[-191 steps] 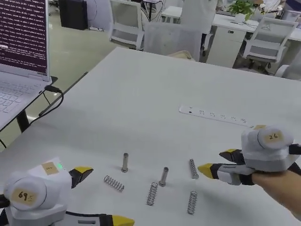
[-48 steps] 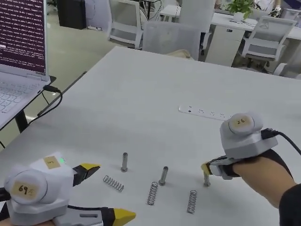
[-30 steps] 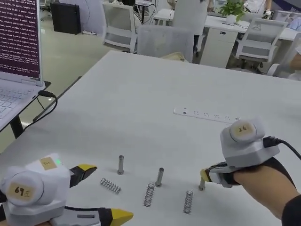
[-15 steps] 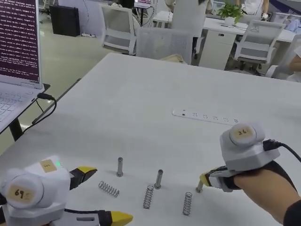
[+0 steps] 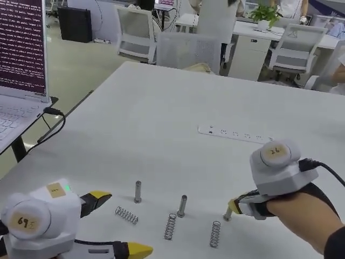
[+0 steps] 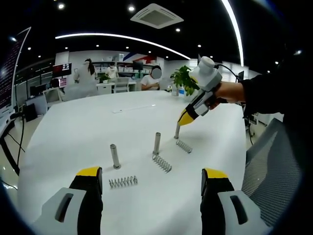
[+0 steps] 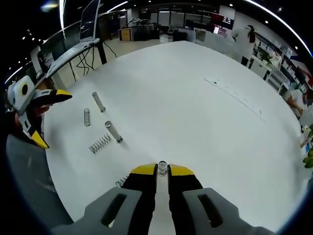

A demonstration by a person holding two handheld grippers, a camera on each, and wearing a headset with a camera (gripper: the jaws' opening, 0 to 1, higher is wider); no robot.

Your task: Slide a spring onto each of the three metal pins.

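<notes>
Two metal pins stand upright on the white table: one on the left (image 5: 137,192) (image 6: 114,155) (image 7: 99,102) and one in the middle (image 5: 181,206) (image 6: 157,143) (image 7: 113,131). My right gripper (image 5: 233,208) (image 7: 162,171) is shut on the third pin (image 5: 227,215) (image 6: 177,130) (image 7: 162,168), holding it roughly upright with its foot on the table. Three springs lie flat in front of the pins: left (image 5: 126,215) (image 6: 122,182), middle (image 5: 170,226) (image 6: 162,163) and right (image 5: 215,234) (image 6: 184,146). My left gripper (image 5: 116,224) (image 6: 151,176) is open, close to the left spring, with nothing in it.
A white power strip (image 5: 237,135) lies farther back on the table (image 5: 161,118). An open laptop (image 5: 21,54) with its cable sits on a stand at the left. Office chairs and desks stand beyond the far edge.
The third pin lay flat beside the open right gripper at first; the gripper then shut on it and stood it upright. Over the last second only the view has shifted a little.
</notes>
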